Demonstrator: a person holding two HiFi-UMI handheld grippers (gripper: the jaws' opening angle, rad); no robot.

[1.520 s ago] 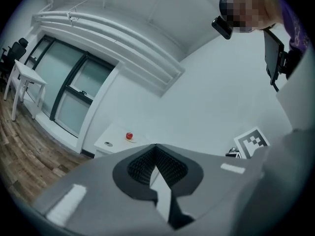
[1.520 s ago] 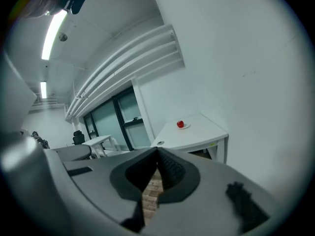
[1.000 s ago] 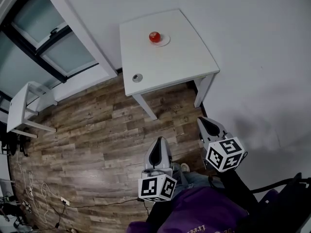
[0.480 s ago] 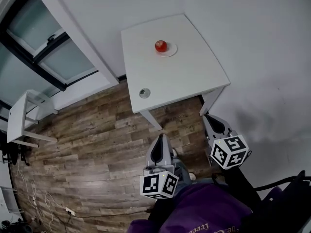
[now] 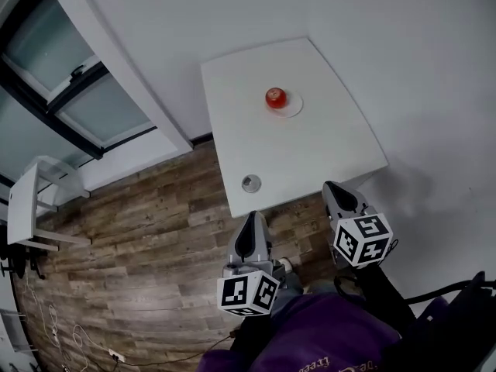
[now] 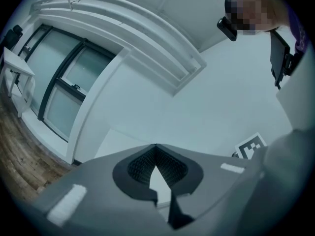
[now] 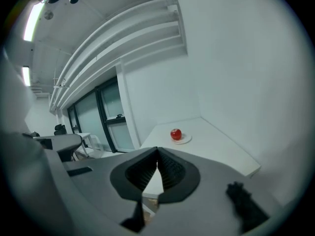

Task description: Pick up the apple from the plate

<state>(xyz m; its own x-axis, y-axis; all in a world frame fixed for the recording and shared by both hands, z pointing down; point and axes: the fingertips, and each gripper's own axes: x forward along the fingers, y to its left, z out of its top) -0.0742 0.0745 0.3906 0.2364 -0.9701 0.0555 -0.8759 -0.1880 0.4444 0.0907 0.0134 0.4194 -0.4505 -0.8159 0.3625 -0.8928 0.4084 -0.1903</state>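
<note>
Head view: spot apple (image 5: pixel 275 97) sitting on plate (image 5: pixel 292 108), far half of worktop (image 5: pixel 310 157). Find left tool (image 5: pixel 252 222) and right tool (image 5: pixel 337 192) both at the near edge, well apart from the apple. Note small round disc (image 5: pixel 251 182) near the front edge, between left tool and apple. Risk clipping it on a straight reach from the left.

Left gripper view: read left tool (image 6: pixel 156 149) as tips together, nothing between. See only a corner of worktop (image 6: pixel 115 141), no apple. Risk going in blind from that side.

Right gripper view: read right tool (image 7: pixel 157 151) as tips together too, empty. Catch apple (image 7: pixel 175 133) on plate (image 7: pixel 183 140) just above the tips, well ahead. Must spread the jaws before arrival. Otherwise expect a closed nose to shove the apple, roll it off the plate toward the wall, or drag the plate along. Judge round smooth skin likely to squirt out of an off-centre pinch.
</note>
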